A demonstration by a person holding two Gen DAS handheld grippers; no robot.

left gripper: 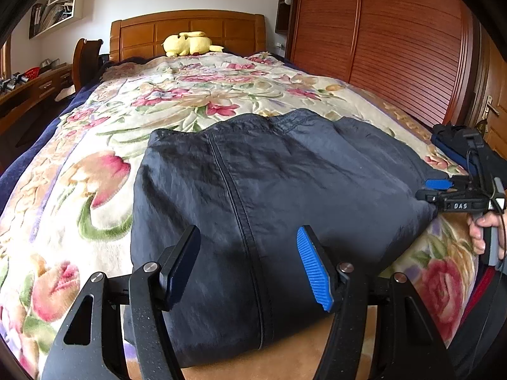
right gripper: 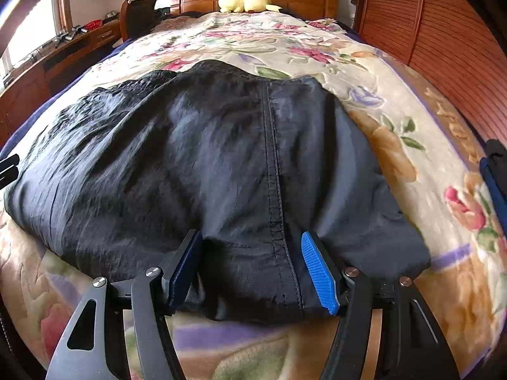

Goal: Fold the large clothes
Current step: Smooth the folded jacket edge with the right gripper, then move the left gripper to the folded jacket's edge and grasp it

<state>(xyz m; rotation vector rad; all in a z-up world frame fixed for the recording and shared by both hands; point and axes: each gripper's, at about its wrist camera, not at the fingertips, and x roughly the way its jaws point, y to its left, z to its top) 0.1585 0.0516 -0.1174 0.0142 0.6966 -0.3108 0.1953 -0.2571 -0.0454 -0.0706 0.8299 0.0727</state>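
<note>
A dark navy garment (left gripper: 269, 190) lies folded on the floral blanket (left gripper: 95, 190) near the foot of the bed, a stitched seam running down its middle. My left gripper (left gripper: 247, 234) hovers open over the garment's near edge, nothing pinched between its blue pads. My right gripper (right gripper: 250, 237) stands open astride the garment's (right gripper: 206, 158) near hem; the fabric lies loose between the fingers. In the left wrist view the right gripper (left gripper: 431, 190) sits at the garment's right corner, held by a hand (left gripper: 481, 231).
A yellow plush toy (left gripper: 190, 43) rests against the wooden headboard (left gripper: 190, 25). Slatted wardrobe doors (left gripper: 396, 47) run along the bed's right side. A desk (left gripper: 28, 95) and chair (left gripper: 85, 57) stand to the left. Dark blue cloth (right gripper: 494, 174) lies at the bed's right edge.
</note>
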